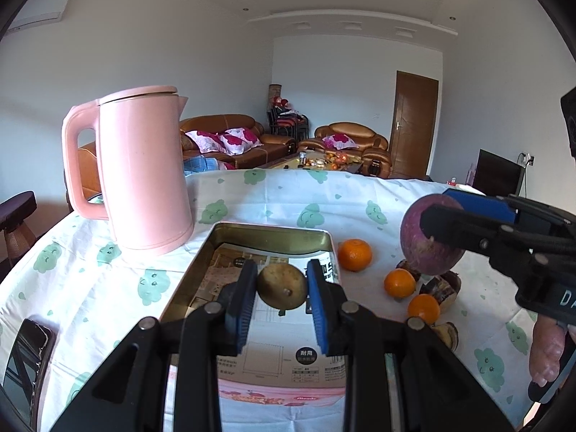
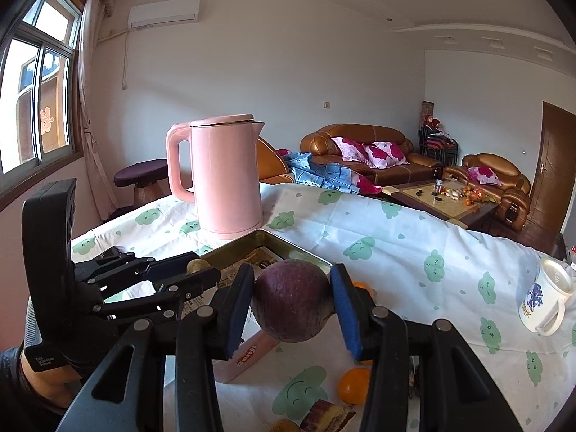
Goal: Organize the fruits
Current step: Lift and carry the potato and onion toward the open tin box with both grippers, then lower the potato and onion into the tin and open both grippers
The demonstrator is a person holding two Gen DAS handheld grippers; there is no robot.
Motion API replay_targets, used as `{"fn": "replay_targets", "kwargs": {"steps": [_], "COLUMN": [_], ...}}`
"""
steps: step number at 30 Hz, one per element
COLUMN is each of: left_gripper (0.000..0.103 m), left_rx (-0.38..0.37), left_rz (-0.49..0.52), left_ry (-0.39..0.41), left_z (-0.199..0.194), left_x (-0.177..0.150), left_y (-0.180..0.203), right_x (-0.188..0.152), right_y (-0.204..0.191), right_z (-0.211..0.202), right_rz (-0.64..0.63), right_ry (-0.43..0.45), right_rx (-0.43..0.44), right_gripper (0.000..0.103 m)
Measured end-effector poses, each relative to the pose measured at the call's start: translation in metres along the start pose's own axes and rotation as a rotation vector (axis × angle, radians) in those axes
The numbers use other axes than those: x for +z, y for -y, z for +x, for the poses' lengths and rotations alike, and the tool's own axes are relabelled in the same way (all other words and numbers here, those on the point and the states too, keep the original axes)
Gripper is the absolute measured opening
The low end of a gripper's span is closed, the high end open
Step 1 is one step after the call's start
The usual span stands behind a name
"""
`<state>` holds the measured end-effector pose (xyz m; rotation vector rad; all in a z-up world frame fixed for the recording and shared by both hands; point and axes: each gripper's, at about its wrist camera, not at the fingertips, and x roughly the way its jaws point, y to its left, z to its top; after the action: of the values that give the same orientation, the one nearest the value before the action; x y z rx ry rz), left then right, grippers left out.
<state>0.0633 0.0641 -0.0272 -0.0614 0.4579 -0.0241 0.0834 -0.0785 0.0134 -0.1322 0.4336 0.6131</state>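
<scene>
Brown fruit (image 1: 282, 287) clamped between left gripper (image 1: 282, 297) fingers above tin (image 1: 270, 231); right gripper (image 2: 291, 304) fingers clamp purple fruit (image 2: 291, 300).

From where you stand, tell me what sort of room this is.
Most likely a home living room: brown leather sofas with floral cushions, a coffee table behind, and a cloth-covered table holding a pink kettle.

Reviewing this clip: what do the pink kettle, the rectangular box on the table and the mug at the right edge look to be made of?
Pink kettle: matte plastic shell, probably; even colour, soft sheen.
Box: metal tin, likely; brassy, reflective inner walls, thin rolled rim, printed paper lying inside.
Mug: glazed ceramic, apparently; glossy white with a blue print.
</scene>
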Motion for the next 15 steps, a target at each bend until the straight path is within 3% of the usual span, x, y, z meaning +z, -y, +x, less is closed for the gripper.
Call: {"fn": "replay_targets", "kwargs": {"steps": [15], "left_gripper": [0.029], "left_rx": [0.037], "left_rz": [-0.016], "left_ry": [-0.063], "left_z": [0.028], "left_x": [0.007], "left_y": [-0.033], "right_x": [0.014], "right_y": [-0.024], "right_z": [0.044], "right_rz": [-0.060], "right_ry": [-0.050], "right_rx": [0.054], "right_gripper": [0.046]}}
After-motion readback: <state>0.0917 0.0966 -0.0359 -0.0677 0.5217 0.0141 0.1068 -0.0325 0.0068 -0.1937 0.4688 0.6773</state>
